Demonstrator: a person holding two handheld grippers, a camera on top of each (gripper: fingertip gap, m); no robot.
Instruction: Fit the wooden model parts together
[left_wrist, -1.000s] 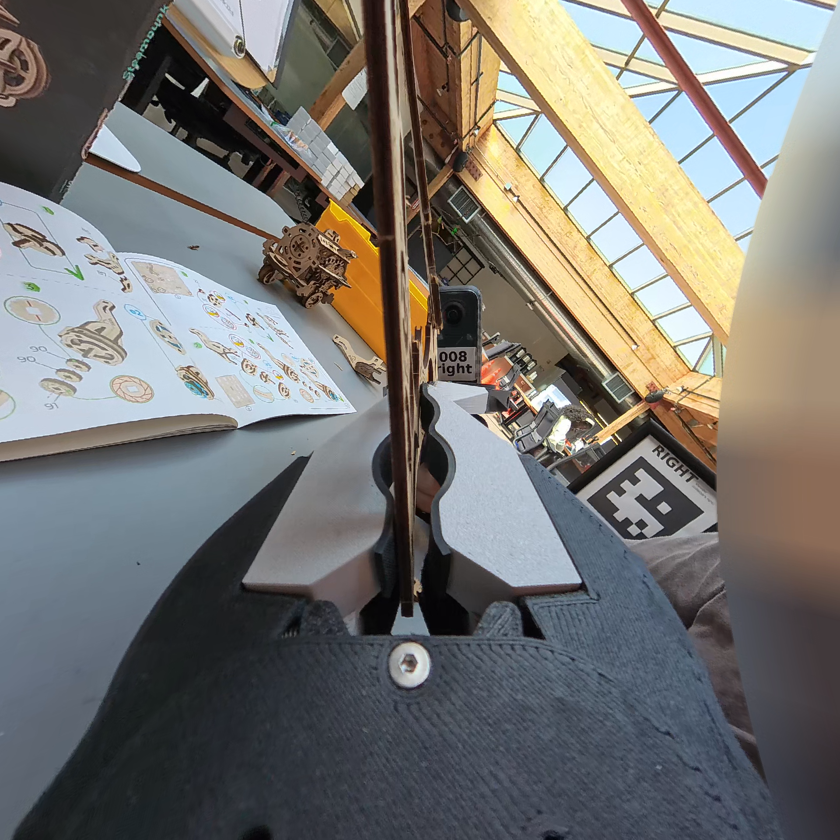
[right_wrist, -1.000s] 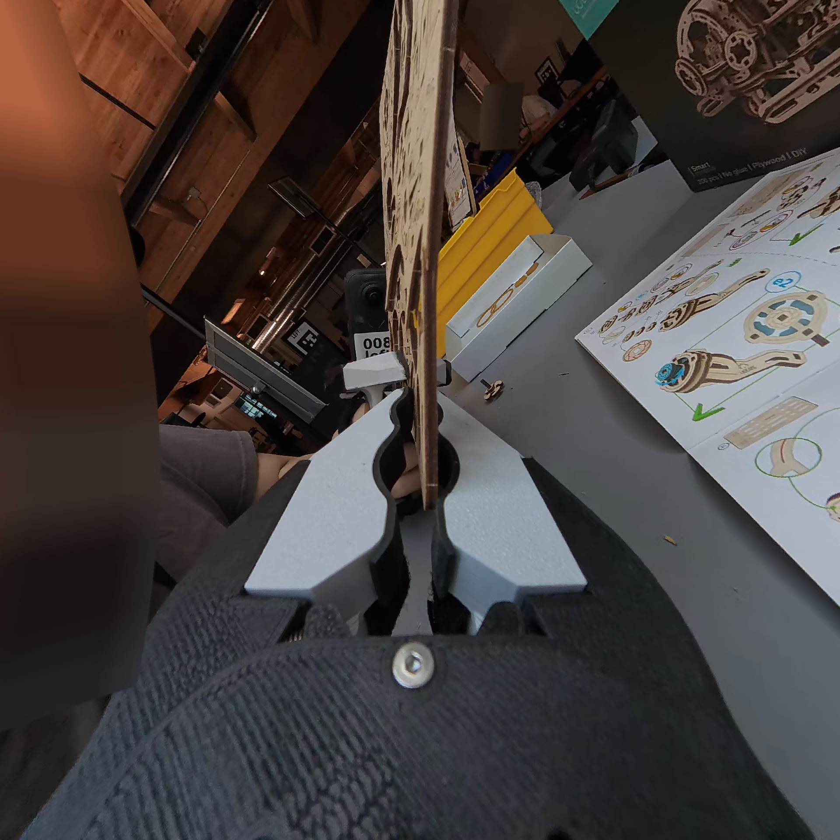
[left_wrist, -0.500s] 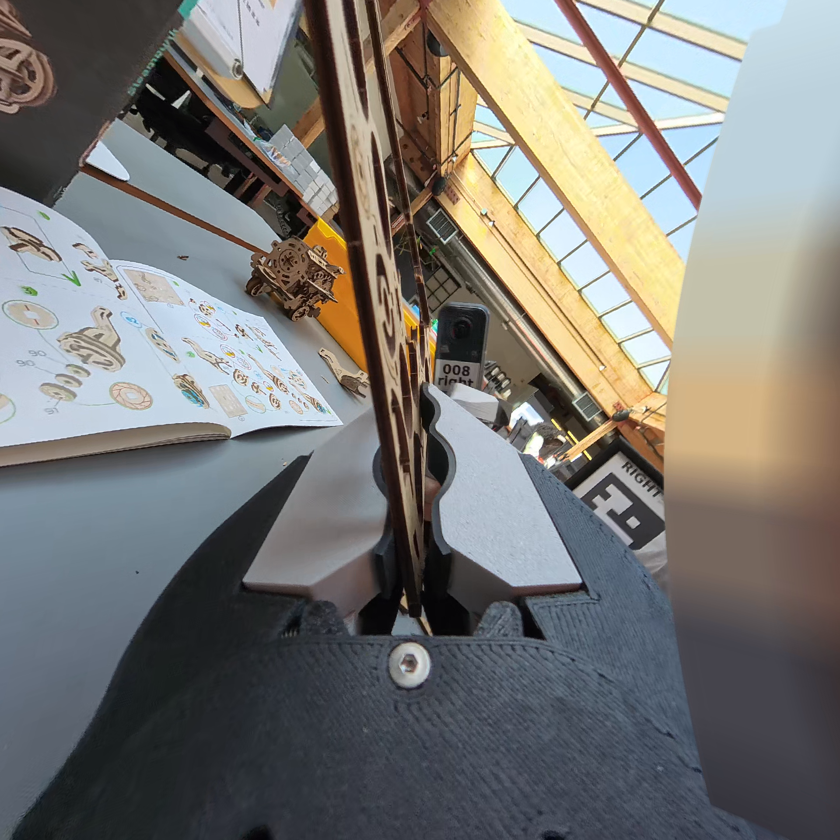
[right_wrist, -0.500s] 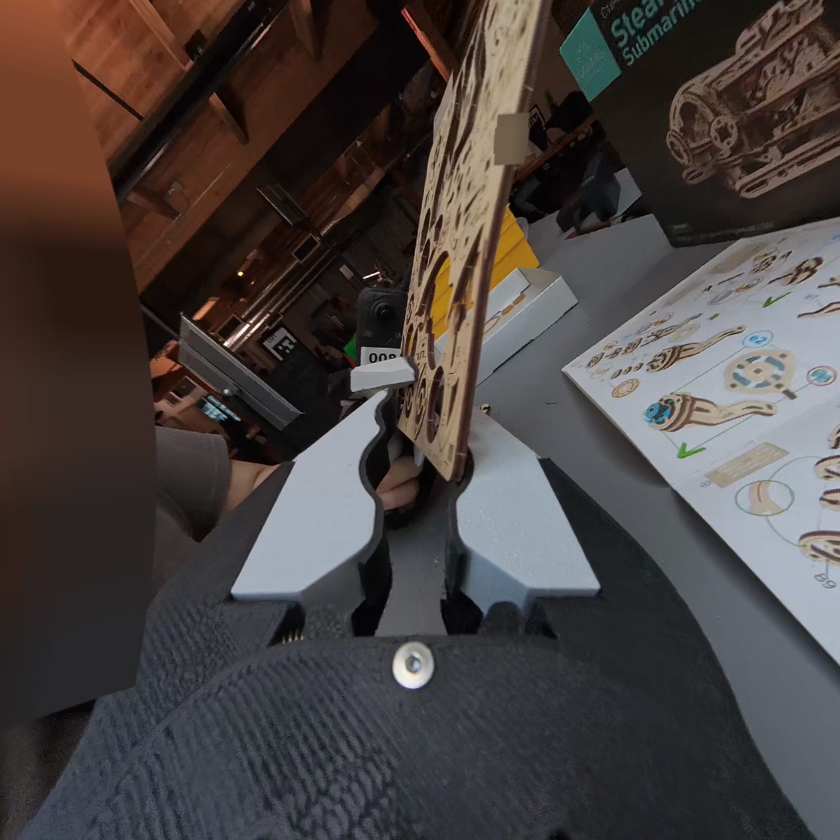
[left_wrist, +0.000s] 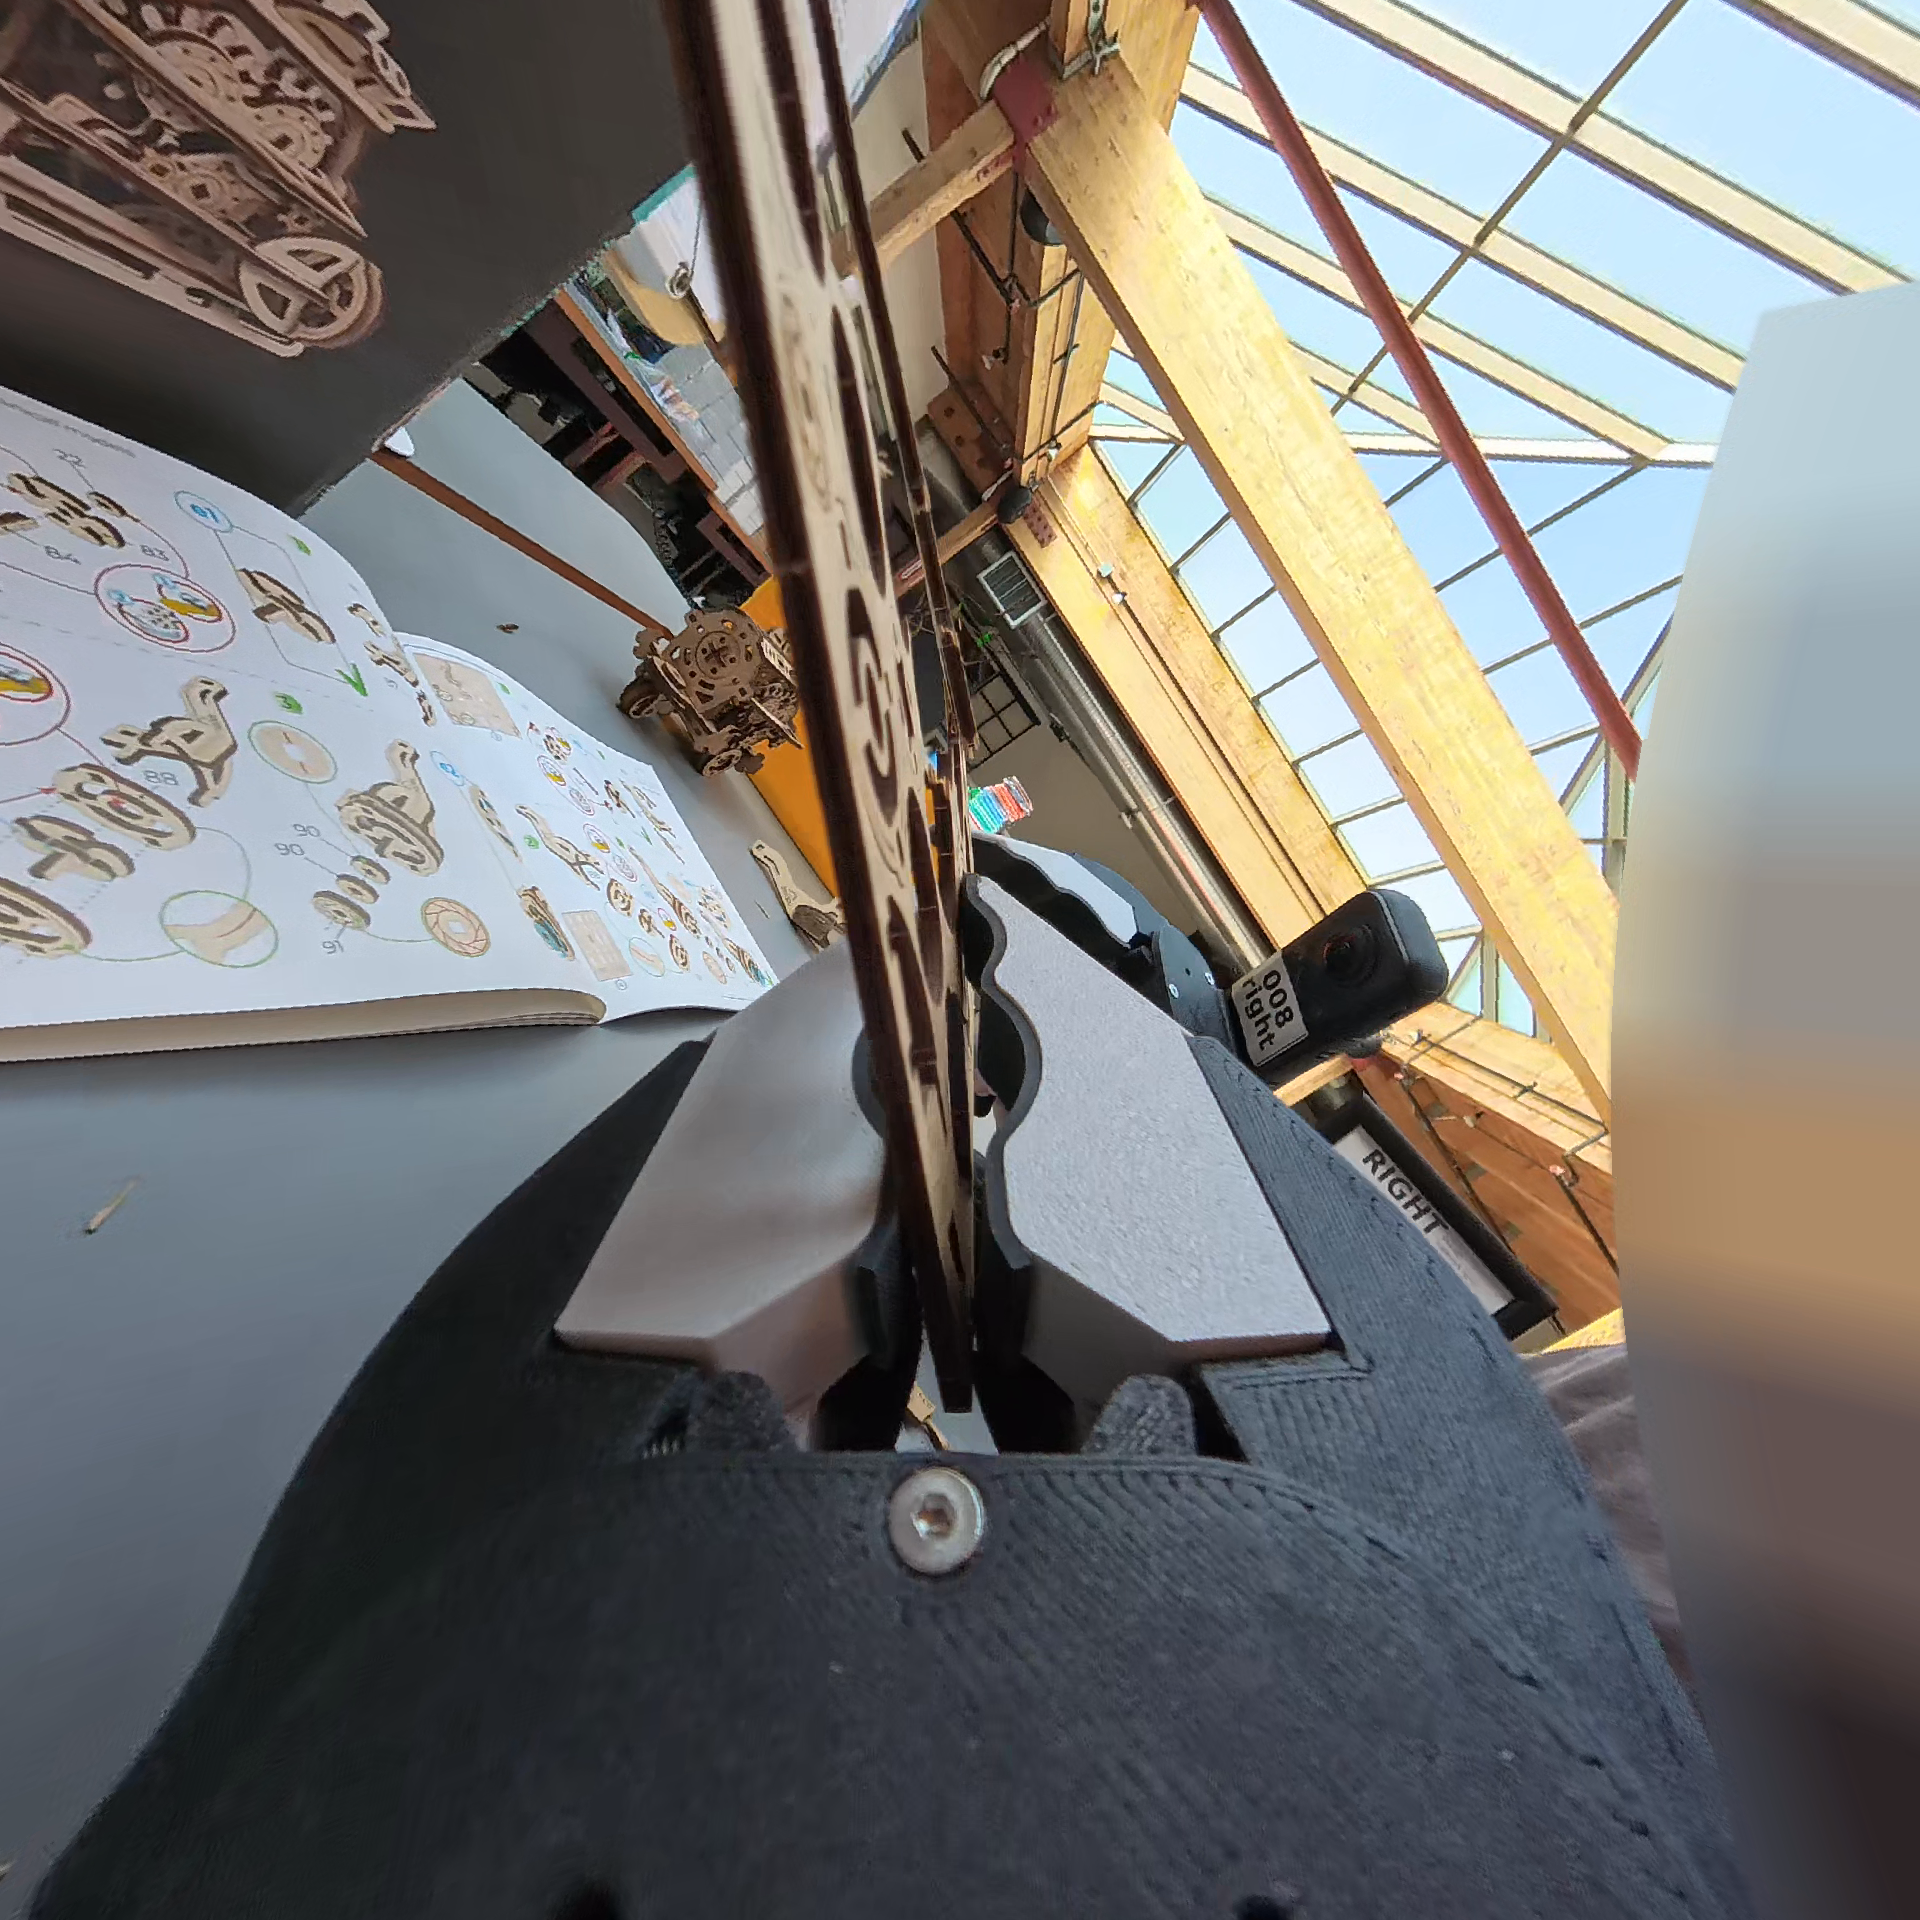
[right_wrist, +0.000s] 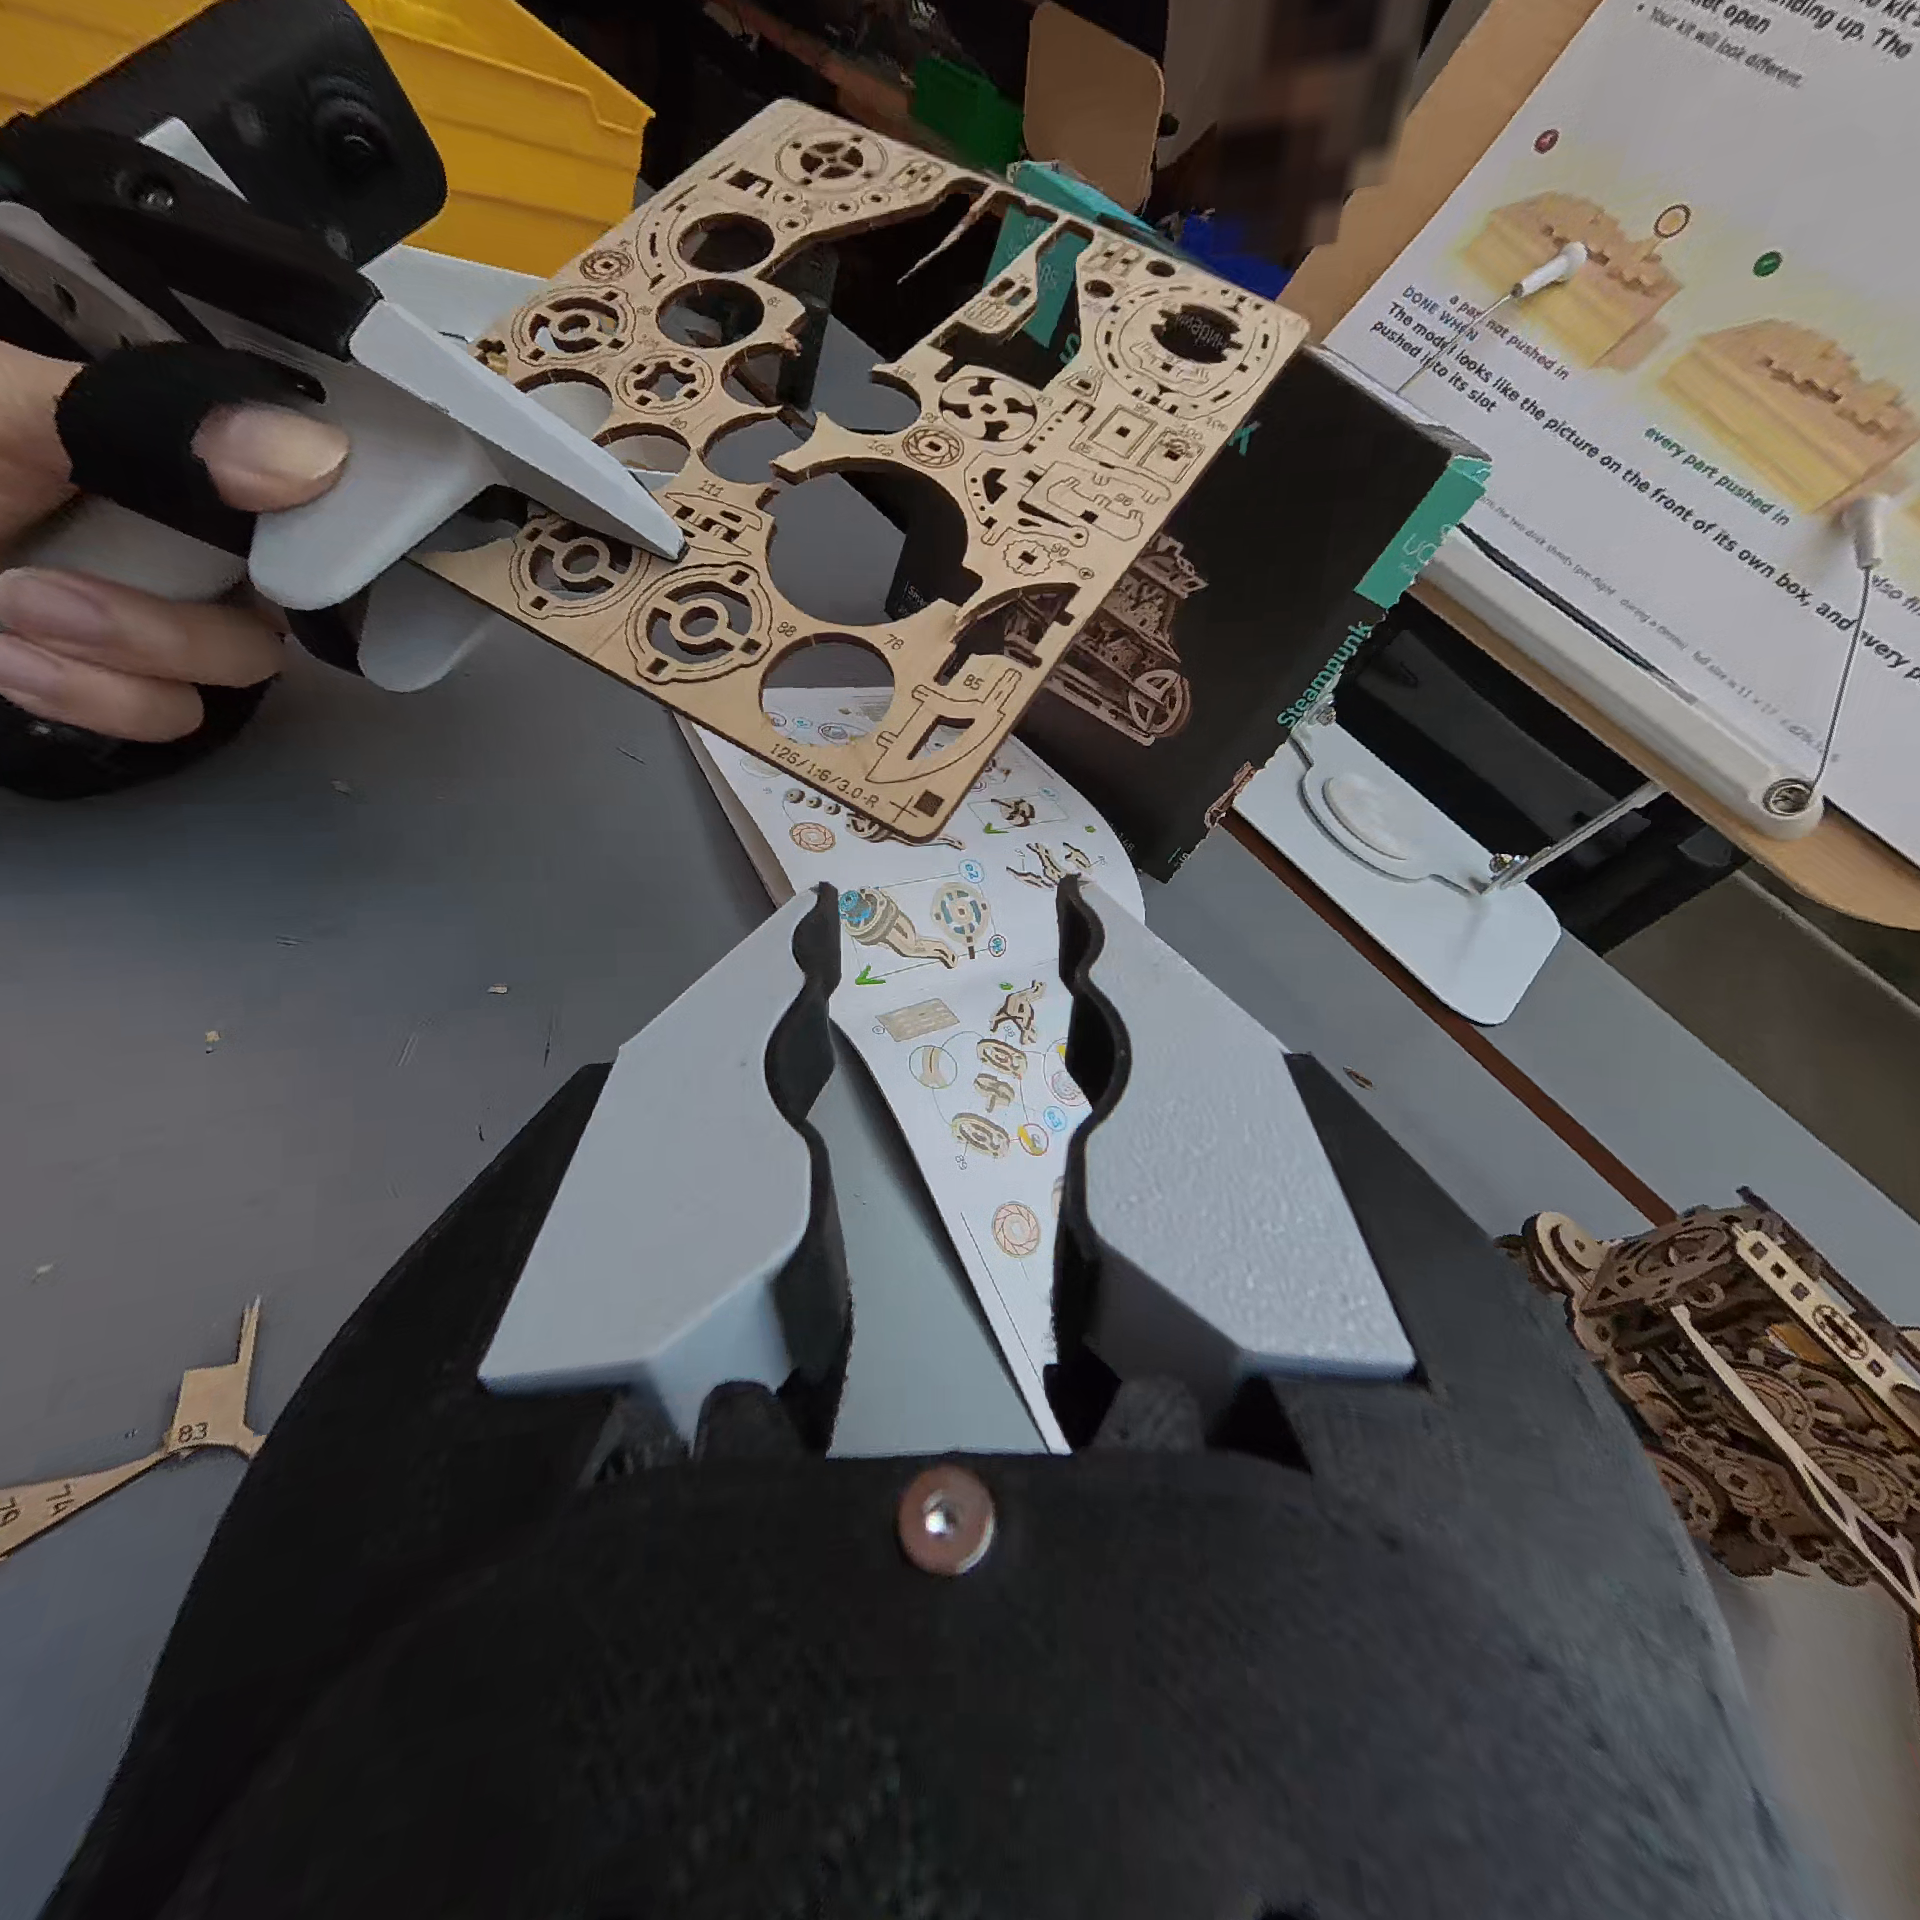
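Left hand-held gripper (left_wrist: 925, 1143) clamps the plywood sheet (right_wrist: 883, 457), edge-on there; right hand-held gripper (right_wrist: 945, 997) gapes empty.

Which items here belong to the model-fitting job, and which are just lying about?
Job: plywood parts sheet clamped in left gripper; open right gripper; half-built wooden model; instruction booklet.
Lying about: yellow bin, loose offcut, kit box.

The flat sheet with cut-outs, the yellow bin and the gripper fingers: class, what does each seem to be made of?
Sheet: thin plywood, it seems; pale matt face, dark burnt-looking cut edges. Yellow bin: probably moulded plastic, smooth, evenly coloured. Fingers of the right gripper: grey, finely grained, likely printed plastic, with black inner pads. The left gripper clamps the sheet.
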